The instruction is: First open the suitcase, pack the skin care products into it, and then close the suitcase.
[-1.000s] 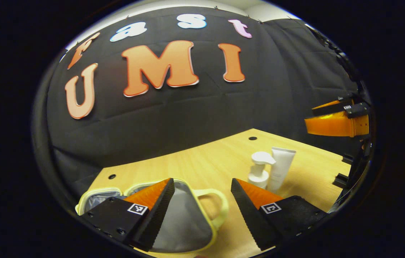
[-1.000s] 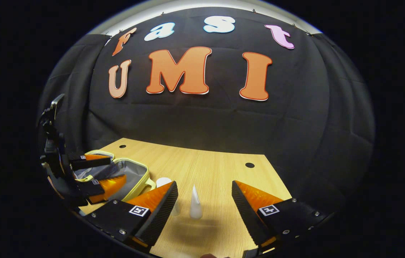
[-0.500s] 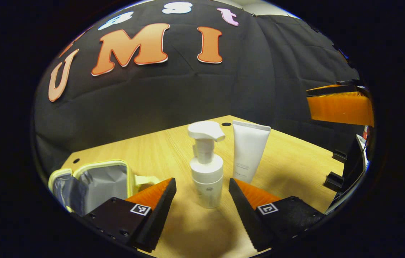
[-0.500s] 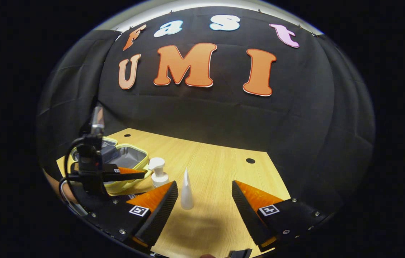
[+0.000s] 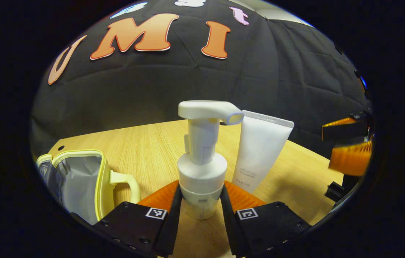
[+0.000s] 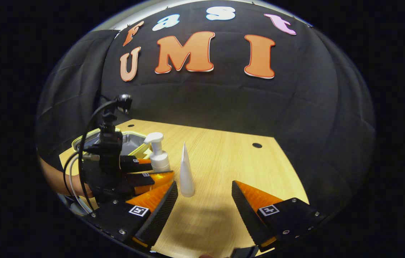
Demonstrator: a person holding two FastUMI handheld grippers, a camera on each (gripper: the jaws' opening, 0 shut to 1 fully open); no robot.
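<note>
You've got a white pump bottle and white tube, a pale yellow suitcase with grey lining, all on a light wood-grain worktop.

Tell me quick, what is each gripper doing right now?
Left gripper: closed on the pump bottle, which stands on the table.
Right gripper: open, holding nothing, near the white tube.

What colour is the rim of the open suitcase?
Pale yellow. The suitcase shows its rim best in the left gripper view, with a grey lining inside.
</note>
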